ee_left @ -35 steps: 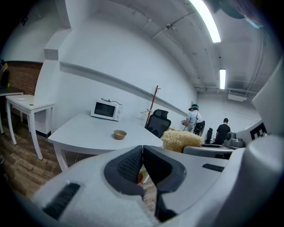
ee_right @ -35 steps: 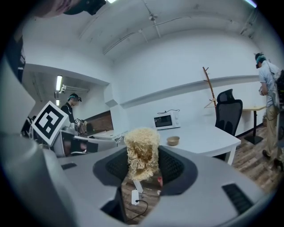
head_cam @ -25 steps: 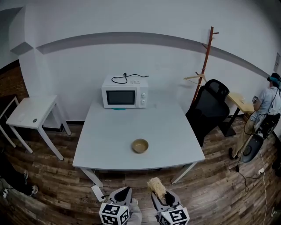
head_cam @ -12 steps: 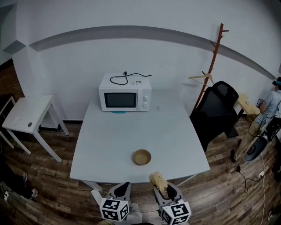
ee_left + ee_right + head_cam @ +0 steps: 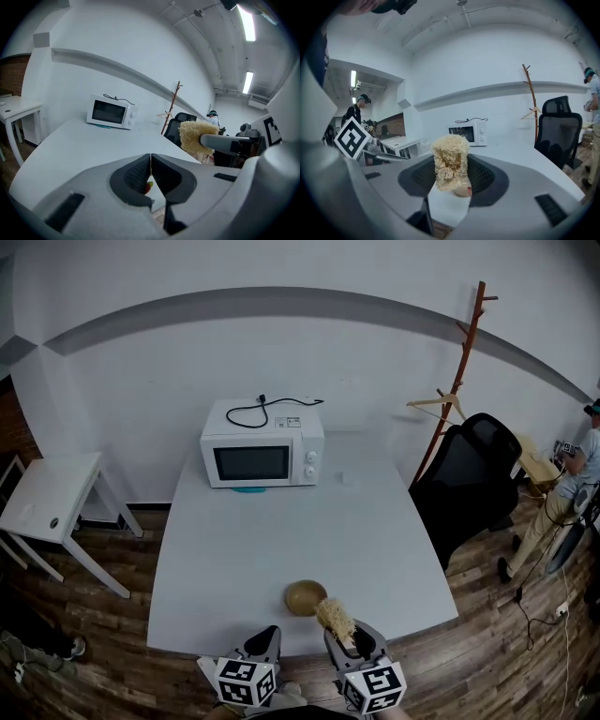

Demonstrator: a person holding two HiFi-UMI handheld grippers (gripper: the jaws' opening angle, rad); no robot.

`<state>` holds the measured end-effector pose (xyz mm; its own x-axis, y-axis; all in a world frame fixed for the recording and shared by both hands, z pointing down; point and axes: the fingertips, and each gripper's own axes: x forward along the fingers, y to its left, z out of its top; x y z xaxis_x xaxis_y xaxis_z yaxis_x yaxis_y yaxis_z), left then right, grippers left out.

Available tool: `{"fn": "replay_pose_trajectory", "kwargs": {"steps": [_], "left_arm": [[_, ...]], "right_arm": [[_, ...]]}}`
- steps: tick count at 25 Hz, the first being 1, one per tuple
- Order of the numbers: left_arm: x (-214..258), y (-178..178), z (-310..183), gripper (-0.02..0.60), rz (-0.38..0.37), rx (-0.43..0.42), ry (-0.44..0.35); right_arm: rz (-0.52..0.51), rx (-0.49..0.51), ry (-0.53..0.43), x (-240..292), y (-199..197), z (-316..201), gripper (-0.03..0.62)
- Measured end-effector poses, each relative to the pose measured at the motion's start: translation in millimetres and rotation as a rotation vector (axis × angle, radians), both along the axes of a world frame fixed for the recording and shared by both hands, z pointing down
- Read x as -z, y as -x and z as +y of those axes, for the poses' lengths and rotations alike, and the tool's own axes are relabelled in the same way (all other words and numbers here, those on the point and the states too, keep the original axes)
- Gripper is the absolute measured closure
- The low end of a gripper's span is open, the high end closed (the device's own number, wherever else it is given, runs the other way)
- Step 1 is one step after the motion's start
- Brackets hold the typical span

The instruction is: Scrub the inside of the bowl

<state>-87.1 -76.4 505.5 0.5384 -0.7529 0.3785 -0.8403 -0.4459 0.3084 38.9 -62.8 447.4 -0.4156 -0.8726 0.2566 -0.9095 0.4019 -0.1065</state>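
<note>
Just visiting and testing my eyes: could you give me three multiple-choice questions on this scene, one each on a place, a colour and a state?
1. Where is the small round tan bowl on the white table?
A) near its front edge
B) at its far edge
C) at its left corner

2. What colour is the boxy microwave oven?
A) black
B) white
C) red

3. The right gripper is:
A) shut on a pale fibrous scrubber
B) open, empty
C) shut on the bowl

Answers:
1 A, the bowl sits at the edge nearest the head camera.
2 B, its casing is white.
3 A, the scrubber stands pinched between its jaws.
</note>
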Motion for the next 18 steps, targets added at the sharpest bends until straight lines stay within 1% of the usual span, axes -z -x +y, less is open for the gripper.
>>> {"fn": "replay_pose_trajectory", "kwargs": {"steps": [4,8,12,15,18], "left_arm": [[-9.9,2.3,-22.8,0.561,-0.012,-0.020,0.020],[-16.0,3.3,-46.4,0.561,-0.022,-0.040,0.021],[-31.3,-0.3,-61.2,0.561,-0.050,-0.074,0.035],[-46.9,-7.1,-68.3,0.561,-0.054,-0.095,0.076],[-63.8,-14.2,-77.4,0.561,-0.030,-0.098,0.124]], "right_arm": [[-0.003,-0.010,0.008,-4.7,-1.8,-22.6,0.410],[-0.004,-0.037,-0.003,-6.7,-7.1,-42.6,0.410],[0.011,-0.056,0.020,-19.4,-10.1,-50.2,0.410],[0.034,-0.036,0.044,-28.2,-9.9,-49.6,0.410],[0.044,-0.014,0.075,-40.9,-11.2,-52.9,0.410]]}}
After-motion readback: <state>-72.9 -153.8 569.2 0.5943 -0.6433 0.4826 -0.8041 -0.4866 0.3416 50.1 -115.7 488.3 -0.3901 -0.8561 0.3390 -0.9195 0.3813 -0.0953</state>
